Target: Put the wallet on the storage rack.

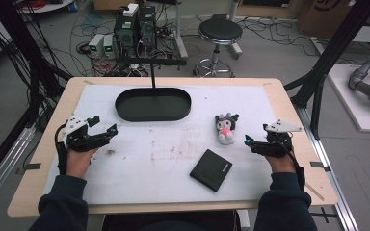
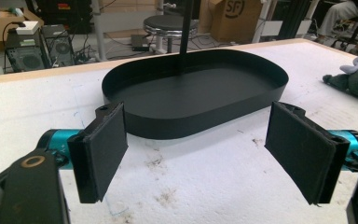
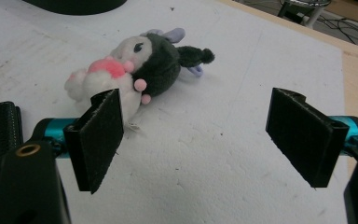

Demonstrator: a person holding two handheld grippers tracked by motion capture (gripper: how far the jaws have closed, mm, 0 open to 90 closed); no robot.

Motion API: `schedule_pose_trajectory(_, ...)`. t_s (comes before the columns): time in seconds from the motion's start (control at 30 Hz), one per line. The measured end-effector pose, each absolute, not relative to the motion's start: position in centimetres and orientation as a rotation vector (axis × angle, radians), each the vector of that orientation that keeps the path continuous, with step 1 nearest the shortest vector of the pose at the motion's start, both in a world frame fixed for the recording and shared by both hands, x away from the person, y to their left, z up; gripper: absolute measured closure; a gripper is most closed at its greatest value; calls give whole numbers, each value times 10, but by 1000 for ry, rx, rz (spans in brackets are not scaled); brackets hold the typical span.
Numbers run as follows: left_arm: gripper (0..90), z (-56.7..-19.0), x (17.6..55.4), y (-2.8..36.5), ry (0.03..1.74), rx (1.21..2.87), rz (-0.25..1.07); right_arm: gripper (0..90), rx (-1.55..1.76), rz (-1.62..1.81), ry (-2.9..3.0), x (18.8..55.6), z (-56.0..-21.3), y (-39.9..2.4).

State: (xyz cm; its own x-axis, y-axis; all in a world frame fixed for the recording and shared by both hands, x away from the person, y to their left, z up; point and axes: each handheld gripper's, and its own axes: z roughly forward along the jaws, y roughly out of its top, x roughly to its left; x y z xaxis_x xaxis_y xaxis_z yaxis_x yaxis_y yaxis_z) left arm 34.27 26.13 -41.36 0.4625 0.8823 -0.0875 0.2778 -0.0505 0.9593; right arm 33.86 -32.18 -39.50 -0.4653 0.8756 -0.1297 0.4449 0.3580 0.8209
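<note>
A black oval tray (image 1: 152, 104) lies at the back middle of the white mat, and in the left gripper view its wall (image 2: 191, 126) stands just ahead of the jaws. A small plush toy (image 1: 226, 128) with a dark head and a pink and white body lies on its side right of centre. My left gripper (image 1: 103, 125) hovers at the left, open and empty (image 2: 200, 140), pointing at the tray. At the right, my right gripper (image 1: 250, 142) is open and empty (image 3: 198, 135), with the plush toy (image 3: 140, 65) just beyond its left jaw, not between the pads.
A flat black case (image 1: 211, 169) lies near the front edge, between the hands; its corner (image 3: 0, 135) sits beside the right gripper. A thin black pole (image 1: 152, 77) rises behind the tray. A stool (image 1: 219, 32) and computers stand on the floor beyond the table.
</note>
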Motion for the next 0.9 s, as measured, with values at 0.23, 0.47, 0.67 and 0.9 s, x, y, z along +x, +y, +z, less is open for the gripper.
schedule_pose_trajectory(0.23,209,-416,345,262,1051,1597,665,194,1140,998,2071,340,-397,-319)
schedule_pose_trajectory(0.47,214,-415,344,261,1043,1604,667,198,1065,1077,2167,336,-400,-314)
schedule_pose_trajectory(0.67,217,-415,344,262,1042,1609,665,243,931,1177,2335,334,-401,-296)
schedule_pose_trajectory(0.9,221,-416,344,261,1043,1621,662,290,800,1215,2488,330,-407,-271)
